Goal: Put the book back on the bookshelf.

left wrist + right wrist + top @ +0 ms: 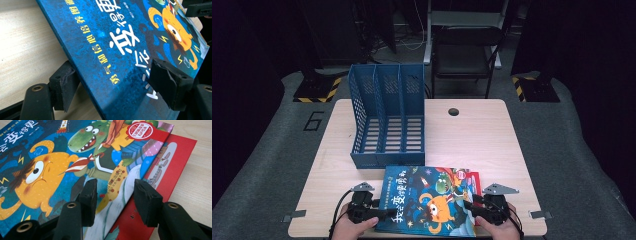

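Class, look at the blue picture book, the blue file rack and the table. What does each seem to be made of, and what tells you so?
Blue picture book: glossy printed card or paper cover, judging by the sheen and thin edges.
Blue file rack: probably moulded plastic, with uniform colour and perforated walls.
Table: pale wood-look top, possibly laminate, with faint grain.
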Demonstrator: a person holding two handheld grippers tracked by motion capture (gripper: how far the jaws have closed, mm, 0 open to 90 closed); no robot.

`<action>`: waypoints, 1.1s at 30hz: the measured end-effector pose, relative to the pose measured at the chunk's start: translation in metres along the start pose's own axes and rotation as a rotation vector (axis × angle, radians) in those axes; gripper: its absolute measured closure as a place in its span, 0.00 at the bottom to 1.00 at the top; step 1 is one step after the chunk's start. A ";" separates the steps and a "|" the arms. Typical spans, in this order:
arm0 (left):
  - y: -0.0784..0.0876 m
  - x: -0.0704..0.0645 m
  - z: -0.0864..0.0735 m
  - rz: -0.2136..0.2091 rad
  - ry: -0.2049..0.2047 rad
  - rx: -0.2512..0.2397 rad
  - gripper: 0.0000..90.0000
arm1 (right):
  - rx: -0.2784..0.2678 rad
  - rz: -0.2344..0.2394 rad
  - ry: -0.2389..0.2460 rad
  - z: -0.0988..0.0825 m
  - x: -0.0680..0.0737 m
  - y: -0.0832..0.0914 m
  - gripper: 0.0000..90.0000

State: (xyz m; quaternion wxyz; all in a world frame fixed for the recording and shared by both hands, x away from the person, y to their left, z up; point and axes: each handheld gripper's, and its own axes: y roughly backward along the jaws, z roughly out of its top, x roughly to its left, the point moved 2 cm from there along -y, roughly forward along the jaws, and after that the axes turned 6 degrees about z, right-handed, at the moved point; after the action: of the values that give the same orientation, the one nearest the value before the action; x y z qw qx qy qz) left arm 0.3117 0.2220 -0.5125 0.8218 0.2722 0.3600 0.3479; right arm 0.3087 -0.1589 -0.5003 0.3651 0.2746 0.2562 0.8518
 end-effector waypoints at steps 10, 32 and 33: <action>0.005 0.005 -0.004 -0.010 0.035 0.017 0.27 | 0.007 0.024 0.014 0.005 0.004 -0.008 0.60; 0.021 0.015 -0.003 -0.006 0.123 0.027 0.37 | 0.020 0.062 0.038 0.011 0.009 -0.017 0.60; 0.022 0.016 -0.003 -0.006 0.115 0.037 0.37 | 0.018 0.064 0.033 0.011 0.010 -0.017 0.60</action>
State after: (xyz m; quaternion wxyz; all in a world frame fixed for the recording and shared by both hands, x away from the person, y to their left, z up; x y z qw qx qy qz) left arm 0.3094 0.2488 -0.5050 0.7955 0.2658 0.4139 0.3540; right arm 0.3180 -0.1382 -0.5008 0.3310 0.2719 0.2607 0.8652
